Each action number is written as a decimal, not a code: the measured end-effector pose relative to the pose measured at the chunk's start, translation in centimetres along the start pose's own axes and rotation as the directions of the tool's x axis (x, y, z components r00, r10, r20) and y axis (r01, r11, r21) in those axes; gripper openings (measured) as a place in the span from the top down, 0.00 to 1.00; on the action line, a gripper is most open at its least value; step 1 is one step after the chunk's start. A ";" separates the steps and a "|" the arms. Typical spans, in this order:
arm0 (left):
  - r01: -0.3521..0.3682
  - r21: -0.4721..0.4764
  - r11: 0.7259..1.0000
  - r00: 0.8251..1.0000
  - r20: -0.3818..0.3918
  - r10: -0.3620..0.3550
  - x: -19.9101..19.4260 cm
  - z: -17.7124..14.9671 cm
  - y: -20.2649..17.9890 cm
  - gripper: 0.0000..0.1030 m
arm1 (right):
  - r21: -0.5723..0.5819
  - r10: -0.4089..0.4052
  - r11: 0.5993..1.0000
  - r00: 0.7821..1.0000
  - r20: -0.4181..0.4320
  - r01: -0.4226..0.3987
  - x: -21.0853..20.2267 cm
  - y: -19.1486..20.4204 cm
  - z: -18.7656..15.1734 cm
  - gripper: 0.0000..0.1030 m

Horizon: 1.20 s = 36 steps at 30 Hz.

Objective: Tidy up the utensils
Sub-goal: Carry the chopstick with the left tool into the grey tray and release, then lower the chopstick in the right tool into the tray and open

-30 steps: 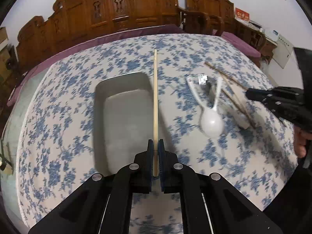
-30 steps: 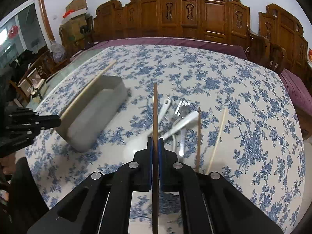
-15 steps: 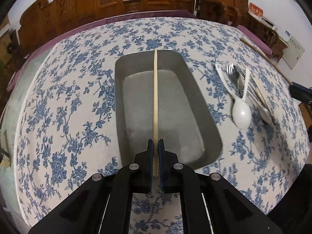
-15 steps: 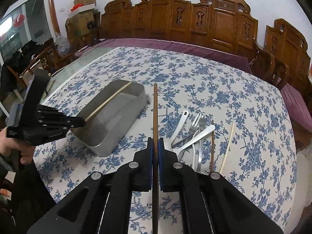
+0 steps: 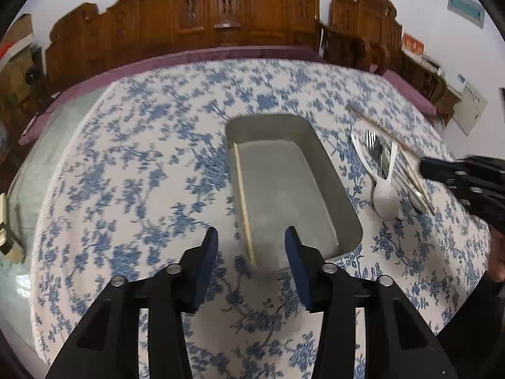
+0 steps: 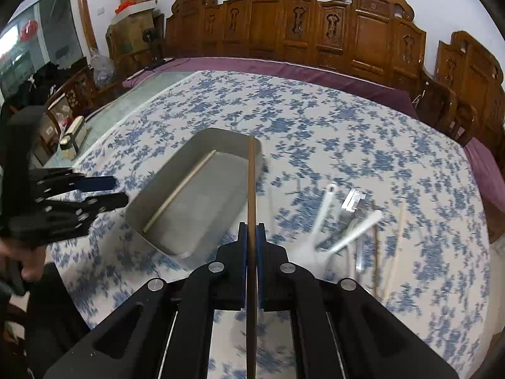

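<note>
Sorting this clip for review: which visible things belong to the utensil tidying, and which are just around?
Job: metal tray, light chopstick inside it, dark chopstick in right gripper, white spoons, forks.
Around: carved chairs, cardboard boxes.

The surface (image 5: 151, 170) wears a white cloth printed with blue flowers. The tray (image 6: 176, 170) is dull grey; the chopstick (image 5: 243, 202) in it is pale wood, the other chopstick (image 6: 251, 195) darker brown. The spoons (image 5: 385, 195) are white. Both claws are black with blue pads (image 5: 206, 265).
</note>
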State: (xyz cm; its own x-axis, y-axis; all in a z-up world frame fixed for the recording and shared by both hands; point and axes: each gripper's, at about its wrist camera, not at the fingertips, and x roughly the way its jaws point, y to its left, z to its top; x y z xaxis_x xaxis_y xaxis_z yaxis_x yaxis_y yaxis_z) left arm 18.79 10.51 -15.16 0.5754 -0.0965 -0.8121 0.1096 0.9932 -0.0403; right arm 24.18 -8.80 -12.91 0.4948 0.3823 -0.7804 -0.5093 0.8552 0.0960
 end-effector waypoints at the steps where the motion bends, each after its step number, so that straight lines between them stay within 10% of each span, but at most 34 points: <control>1: 0.003 -0.009 1.000 1.000 0.018 -0.003 -0.9 -0.2 0.5 0.56 | 0.010 0.009 1.000 1.000 0.000 -0.009 0.6 0.5 0.3 0.94; 36: -0.043 -0.127 0.991 0.977 0.200 0.068 -5.2 -0.8 6.0 0.10 | 0.275 0.140 0.955 0.985 -0.103 -0.108 13.5 3.7 4.2 0.91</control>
State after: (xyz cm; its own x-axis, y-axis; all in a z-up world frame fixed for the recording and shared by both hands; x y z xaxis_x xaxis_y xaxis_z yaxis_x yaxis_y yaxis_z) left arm 15.82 16.99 -11.68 0.7318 -0.0395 -0.6803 -0.0190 0.9967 -0.0784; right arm 31.93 1.00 -20.46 0.3432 0.4606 -0.8186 -0.3461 0.8722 0.3456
